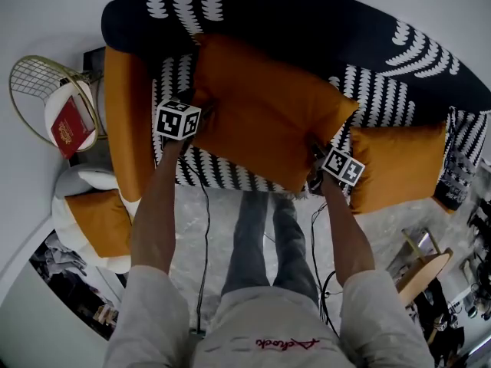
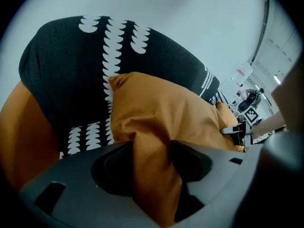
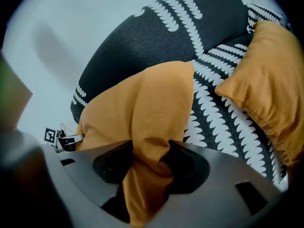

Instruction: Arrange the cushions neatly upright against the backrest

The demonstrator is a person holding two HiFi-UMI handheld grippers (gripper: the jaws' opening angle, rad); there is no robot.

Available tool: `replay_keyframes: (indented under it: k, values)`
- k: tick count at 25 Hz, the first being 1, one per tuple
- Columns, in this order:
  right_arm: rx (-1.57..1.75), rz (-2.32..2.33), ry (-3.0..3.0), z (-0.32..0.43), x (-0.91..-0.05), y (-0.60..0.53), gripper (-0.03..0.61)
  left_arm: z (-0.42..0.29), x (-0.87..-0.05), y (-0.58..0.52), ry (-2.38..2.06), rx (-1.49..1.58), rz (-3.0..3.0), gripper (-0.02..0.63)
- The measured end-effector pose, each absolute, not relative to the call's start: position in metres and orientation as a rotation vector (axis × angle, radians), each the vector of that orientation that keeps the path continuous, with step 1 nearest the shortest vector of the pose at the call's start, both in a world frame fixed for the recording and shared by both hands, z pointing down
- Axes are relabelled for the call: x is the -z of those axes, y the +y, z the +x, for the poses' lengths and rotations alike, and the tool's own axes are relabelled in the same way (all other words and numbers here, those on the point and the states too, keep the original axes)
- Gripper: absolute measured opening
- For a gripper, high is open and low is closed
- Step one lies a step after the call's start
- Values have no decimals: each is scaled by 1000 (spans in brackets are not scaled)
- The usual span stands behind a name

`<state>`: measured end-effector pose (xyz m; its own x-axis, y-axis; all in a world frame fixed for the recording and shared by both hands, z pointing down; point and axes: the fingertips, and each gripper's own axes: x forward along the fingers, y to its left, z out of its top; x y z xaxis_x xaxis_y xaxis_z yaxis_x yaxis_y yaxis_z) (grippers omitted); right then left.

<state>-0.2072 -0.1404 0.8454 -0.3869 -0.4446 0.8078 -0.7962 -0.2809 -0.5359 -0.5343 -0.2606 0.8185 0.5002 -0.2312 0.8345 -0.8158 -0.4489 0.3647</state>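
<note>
A large orange cushion (image 1: 265, 110) lies tilted on the black-and-white sofa seat (image 1: 230, 176), its top edge towards the dark backrest (image 1: 307, 29). My left gripper (image 1: 184, 113) is shut on the cushion's left edge (image 2: 152, 175), the fabric bunched between the jaws. At the right corner my right gripper (image 1: 326, 159) pinches the same cushion (image 3: 147, 165) in the same way. A second, smaller orange cushion (image 1: 399, 165) rests on the seat at the right, also seen in the right gripper view (image 3: 268, 89).
An orange armrest (image 1: 126, 121) bounds the sofa on the left. A gold wire side table (image 1: 46, 98) with a red book (image 1: 69, 125) stands beyond it. A white chair with an orange pad (image 1: 96, 221) is at lower left. The person's legs (image 1: 261, 236) stand before the sofa.
</note>
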Motion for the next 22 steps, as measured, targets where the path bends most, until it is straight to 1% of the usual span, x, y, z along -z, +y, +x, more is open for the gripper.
replay_keyframes:
  k: [2, 5, 12, 18, 22]
  values:
    - [-1703, 1513, -1682, -212, -848, -144, 205, -535, -819, -260, -876, -916, 1966, 233]
    - [-1677, 1513, -1698, -214, -843, -145, 181, -536, -815, -258, -899, -891, 1978, 207]
    - [-1536, 1513, -1791, -208, -816, -151, 144, -531, -787, -246, -954, -791, 1998, 184]
    - [-1290, 1501, -1957, -199, -773, -178, 140, -532, -755, -228, -1067, -613, 2019, 176]
    - [-1142, 1491, -2059, -189, -738, -210, 141, -525, -730, -235, -1117, -555, 2046, 175]
